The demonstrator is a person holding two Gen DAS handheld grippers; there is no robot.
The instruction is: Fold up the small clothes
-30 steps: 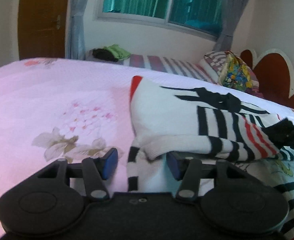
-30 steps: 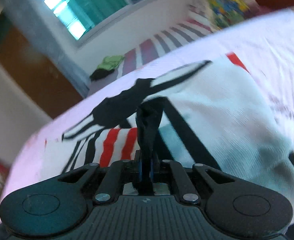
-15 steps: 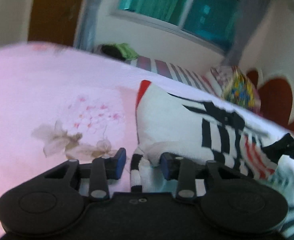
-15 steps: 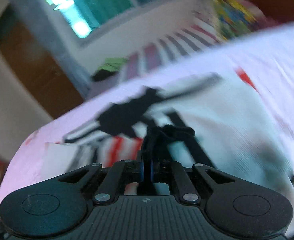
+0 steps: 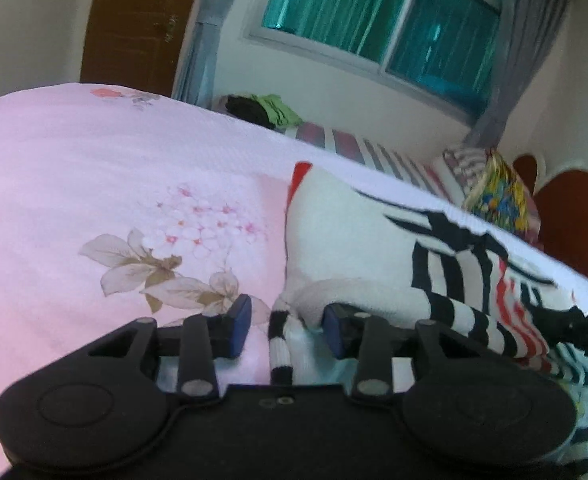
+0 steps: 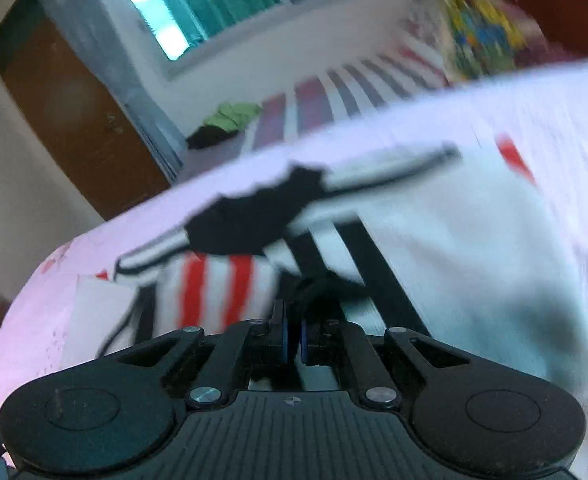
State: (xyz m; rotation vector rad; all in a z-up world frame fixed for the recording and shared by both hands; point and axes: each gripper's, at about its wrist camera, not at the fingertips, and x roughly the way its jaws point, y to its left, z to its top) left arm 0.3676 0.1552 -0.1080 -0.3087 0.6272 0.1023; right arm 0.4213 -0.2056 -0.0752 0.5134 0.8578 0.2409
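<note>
A small white garment (image 5: 354, 248) with black and red stripes lies folded over on the pink floral bedspread (image 5: 93, 184). My left gripper (image 5: 287, 322) is open, its blue pads either side of the garment's striped cuff (image 5: 281, 344). My right gripper (image 6: 292, 338) is nearly shut on a black fabric edge (image 6: 326, 288) of the garment (image 6: 454, 248), low over the cloth. The right gripper also shows at the right edge of the left wrist view (image 5: 582, 324).
A second bed with a striped cover (image 5: 358, 144) stands behind, with dark and green clothes (image 5: 265, 110) on it. A colourful pillow (image 5: 498, 196) and a red headboard (image 5: 570, 216) are at the right. A brown door (image 5: 133, 20) is at the back left.
The right gripper has lowered the black edge toward the garment, so the lifted fabric now bunches low at the pads. The left gripper has stayed open around the cuff.
</note>
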